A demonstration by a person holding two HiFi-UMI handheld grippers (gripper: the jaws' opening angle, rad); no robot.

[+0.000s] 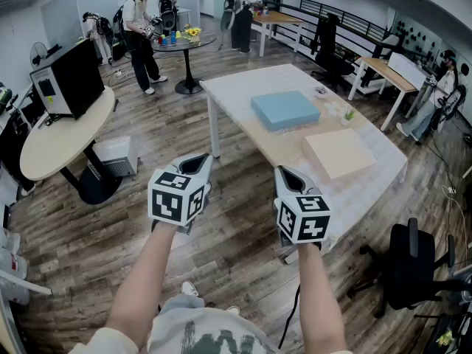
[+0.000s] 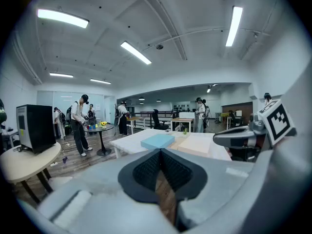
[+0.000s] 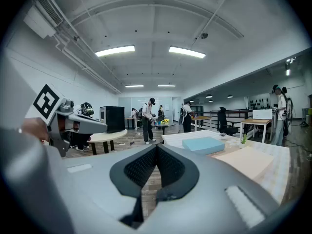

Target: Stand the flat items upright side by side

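A flat light-blue slab and a flat beige slab lie side by side on the white-covered table. Both grippers hang over the wooden floor, short of the table's near corner. The left gripper is shut with nothing in it, and so is the right gripper. In the left gripper view the shut jaws point at the blue slab and the beige slab. The right gripper view shows its shut jaws with the blue slab and beige slab ahead to the right.
A round beige table with a black box stands at the left. A black office chair sits at the lower right. A small potted plant stands on the table's far side. People stand around a small round table at the back.
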